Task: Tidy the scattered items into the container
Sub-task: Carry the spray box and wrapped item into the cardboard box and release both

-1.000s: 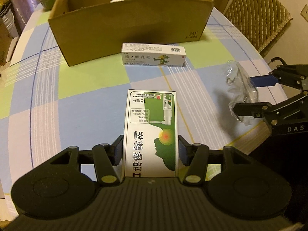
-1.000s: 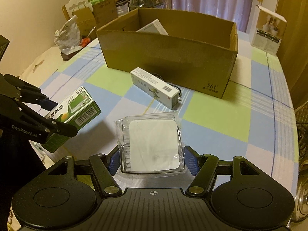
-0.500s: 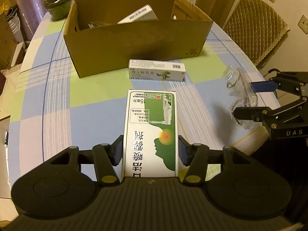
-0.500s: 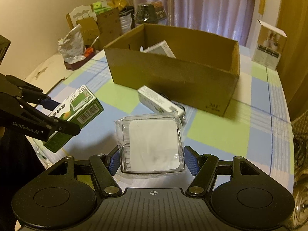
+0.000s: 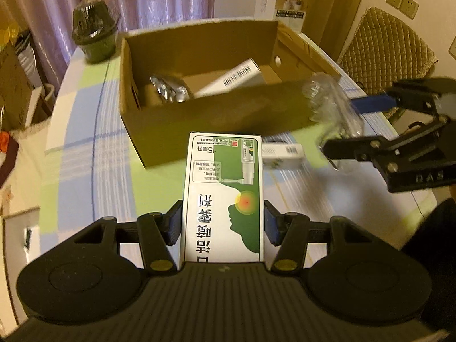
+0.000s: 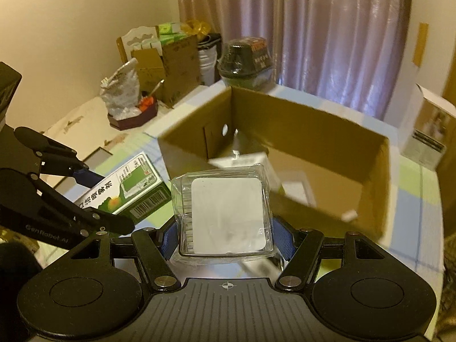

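We have the left gripper [image 5: 223, 223] clamped on a green and white box [image 5: 223, 196], blue pads pressed to both long sides, box lying flat and pointing forward along the fingers. It's held in the air short of the cardboard box [image 5: 216, 119], whose near wall shows just past the held box's far end.

We have the right gripper [image 6: 223, 233] closed on a clear plastic case [image 6: 223, 213] with a white square insert, pads touching its left and right edges. The case is also off the table, in front of the cardboard box's near wall and close to the rim. From the left wrist view the right gripper sits off to the right, its clear case blurred against the cardboard box's right front corner.

Inside the cardboard box we see a white carton with a barcode [image 5: 228, 78] leaning against the far side, and a crinkled silver packet [image 5: 168, 91] to its left.

One white carton [image 5: 282, 151] lies on the table [image 5: 85, 154] just in front of the cardboard box, partly hidden behind the green and white box. The table has a checked cloth in blue, green and white.

Further out: a dark green tub [image 5: 94, 35] on the far table edge, a white carton [image 5: 280, 2] behind the cardboard box, a quilted chair [image 5: 384, 54] to the right, curtains [image 6: 327, 28] behind.
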Demonstrator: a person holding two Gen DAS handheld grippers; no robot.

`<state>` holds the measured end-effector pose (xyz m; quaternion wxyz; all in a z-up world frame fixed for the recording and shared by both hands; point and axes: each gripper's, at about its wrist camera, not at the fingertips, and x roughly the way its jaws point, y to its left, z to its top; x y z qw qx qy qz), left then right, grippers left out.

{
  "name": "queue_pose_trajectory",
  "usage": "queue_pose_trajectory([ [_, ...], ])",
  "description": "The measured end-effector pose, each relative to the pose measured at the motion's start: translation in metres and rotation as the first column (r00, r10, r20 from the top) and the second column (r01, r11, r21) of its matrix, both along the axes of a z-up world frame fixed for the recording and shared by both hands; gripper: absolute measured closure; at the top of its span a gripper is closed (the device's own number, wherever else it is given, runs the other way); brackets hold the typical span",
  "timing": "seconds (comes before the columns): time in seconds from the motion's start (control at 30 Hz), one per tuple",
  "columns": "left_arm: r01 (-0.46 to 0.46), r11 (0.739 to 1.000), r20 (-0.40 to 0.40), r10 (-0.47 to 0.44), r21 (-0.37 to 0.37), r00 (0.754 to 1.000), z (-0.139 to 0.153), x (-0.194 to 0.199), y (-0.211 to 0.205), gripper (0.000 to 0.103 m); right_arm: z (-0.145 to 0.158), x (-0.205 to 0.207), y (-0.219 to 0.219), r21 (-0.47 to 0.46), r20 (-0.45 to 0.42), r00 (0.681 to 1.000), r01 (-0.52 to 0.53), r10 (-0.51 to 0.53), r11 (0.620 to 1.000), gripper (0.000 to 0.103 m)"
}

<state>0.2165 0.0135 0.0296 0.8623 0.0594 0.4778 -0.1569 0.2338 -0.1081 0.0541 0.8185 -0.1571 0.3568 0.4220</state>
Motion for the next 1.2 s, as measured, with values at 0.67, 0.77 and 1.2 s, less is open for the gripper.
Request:
queue_pose_trajectory([
  [0.67, -0.006, 1.000, 0.087, 0.005, 0.011, 0.996, 0.034, 0.093, 0.026, 0.052, -0.008, 0.110, 0.057, -0.001, -0.029, 0.999, 0.034, -0.034, 0.999, 0.033],
  [0.77, 0.002, 1.000, 0.086, -0.003, 0.009, 0.996, 0.033, 0.100, 0.023, 0.052, -0.014, 0.118, 0.060, -0.001, -0.041, 0.998, 0.039, -0.039, 0.999, 0.033],
  [1.2, 0.020, 1.000, 0.091, -0.021, 0.021, 0.996, 0.032, 0.128, 0.017, 0.052, -0.039, 0.162, 0.081, -0.099, 0.039, 0.994, 0.109, -0.106, 0.989, 0.033],
])
